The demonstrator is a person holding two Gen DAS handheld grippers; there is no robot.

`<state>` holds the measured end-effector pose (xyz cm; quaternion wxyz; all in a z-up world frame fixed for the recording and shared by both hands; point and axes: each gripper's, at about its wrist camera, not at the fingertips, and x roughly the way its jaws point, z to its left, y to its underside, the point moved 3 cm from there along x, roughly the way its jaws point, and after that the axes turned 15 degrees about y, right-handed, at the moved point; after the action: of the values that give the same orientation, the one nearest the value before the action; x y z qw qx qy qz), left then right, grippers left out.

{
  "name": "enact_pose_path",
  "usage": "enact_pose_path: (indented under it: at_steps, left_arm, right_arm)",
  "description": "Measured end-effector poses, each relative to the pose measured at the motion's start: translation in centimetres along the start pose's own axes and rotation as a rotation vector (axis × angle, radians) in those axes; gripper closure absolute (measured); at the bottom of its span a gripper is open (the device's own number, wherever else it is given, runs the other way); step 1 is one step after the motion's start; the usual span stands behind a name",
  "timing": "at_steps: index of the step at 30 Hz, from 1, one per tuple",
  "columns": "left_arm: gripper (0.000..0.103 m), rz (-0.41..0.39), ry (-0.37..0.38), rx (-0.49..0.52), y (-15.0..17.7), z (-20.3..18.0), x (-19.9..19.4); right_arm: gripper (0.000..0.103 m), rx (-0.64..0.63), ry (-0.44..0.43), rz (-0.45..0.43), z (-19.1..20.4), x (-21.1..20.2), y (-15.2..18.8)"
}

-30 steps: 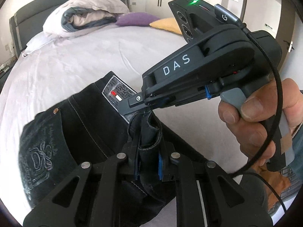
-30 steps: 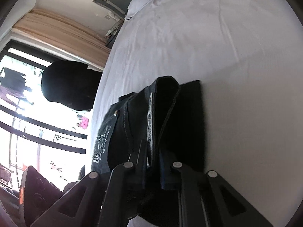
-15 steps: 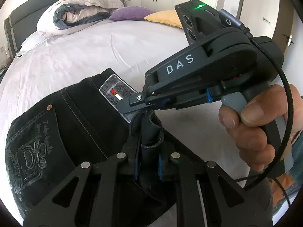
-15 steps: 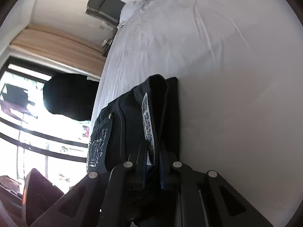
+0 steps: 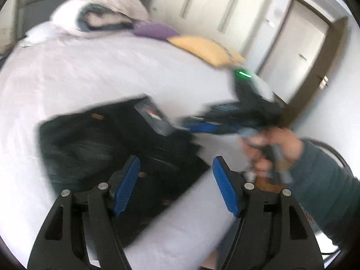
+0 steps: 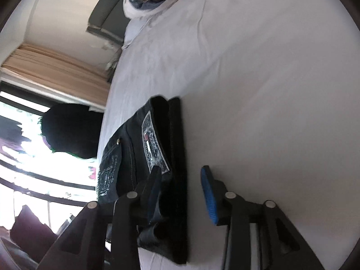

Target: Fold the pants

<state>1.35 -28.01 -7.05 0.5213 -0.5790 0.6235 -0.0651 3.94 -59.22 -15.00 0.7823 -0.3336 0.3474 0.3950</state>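
Black denim pants (image 5: 108, 144) lie folded on the white bed (image 5: 101, 72), with a grey waist label (image 5: 155, 117) on top. My left gripper (image 5: 175, 180) hovers over their near right corner; its jaws are opening, and its blue pads (image 5: 126, 186) press on nothing. The picture is blurred by motion. My right gripper (image 5: 193, 123), held by a hand (image 5: 270, 148), is at the pants' right edge. In the right wrist view the pants (image 6: 157, 157) lie flat and my right gripper (image 6: 181, 173) straddles their edge, jaws opening, pads clear of the cloth.
A rolled duvet (image 5: 101, 15), a purple pillow (image 5: 155, 30) and a yellow pillow (image 5: 204, 49) lie at the head of the bed by the dark headboard (image 6: 105, 18). A door (image 5: 303, 51) stands at the right. A bright window (image 6: 33, 157) is beyond the bed's far side.
Both grippers were shut on the pants' folded edge; now both have let go and opened. The left gripper has drawn back and the pants lie flat on the bed.
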Motion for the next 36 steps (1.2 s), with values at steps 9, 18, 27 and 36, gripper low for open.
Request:
enact_pose_path:
  at_steps: [9, 18, 27, 36]
  left_arm:
    - [0.037, -0.026, 0.006, -0.278, -1.4, 12.8, 0.8]
    - [0.039, -0.056, 0.033, -0.286, -1.3, 16.7, 1.7]
    - [0.045, -0.048, 0.025, -0.281, -2.1, 20.4, 2.0]
    - [0.045, -0.021, 0.037, -0.069, 3.2, 13.2, -0.5]
  right_arm:
    - [0.061, -0.138, -0.209, 0.013, 7.2, -0.3, 2.5]
    - [0.103, -0.007, -0.156, 0.066, 1.9, 3.3, 3.9]
    - [0.103, 0.006, -0.158, 0.069, 1.3, 3.7, 3.7]
    - [0.103, 0.006, -0.139, 0.056, 1.7, 3.5, 4.5]
